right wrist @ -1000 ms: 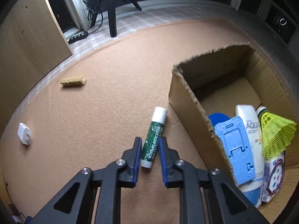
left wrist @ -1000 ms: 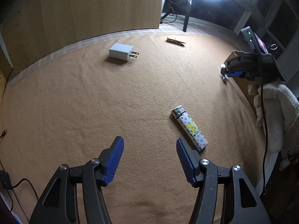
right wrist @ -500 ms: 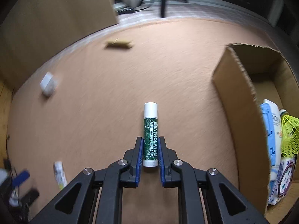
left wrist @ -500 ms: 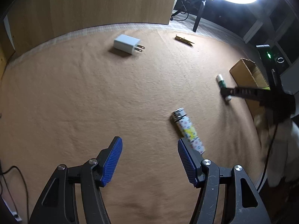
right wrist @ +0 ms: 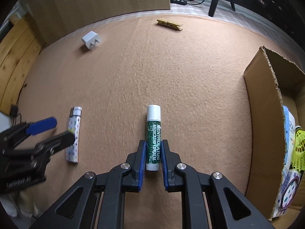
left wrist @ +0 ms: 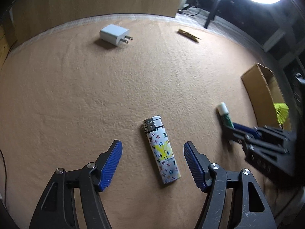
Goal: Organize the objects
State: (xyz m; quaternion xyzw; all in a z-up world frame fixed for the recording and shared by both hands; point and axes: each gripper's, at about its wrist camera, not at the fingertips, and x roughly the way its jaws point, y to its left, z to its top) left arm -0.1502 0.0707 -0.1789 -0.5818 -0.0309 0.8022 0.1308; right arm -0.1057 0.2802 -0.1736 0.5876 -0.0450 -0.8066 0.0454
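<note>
Fingers: my right gripper (right wrist: 153, 157) clamps the lip balm (right wrist: 153, 137), left gripper (left wrist: 153, 165) opening astride the lighter (left wrist: 161, 152), untouched; centre it, lower to the mat (left wrist: 76, 87), close squarely.

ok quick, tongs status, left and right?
Left tongs: opening, pads either side of the patterned lighter, not touching it.
Right tongs: shut on the Mentholatum lip balm.
</note>
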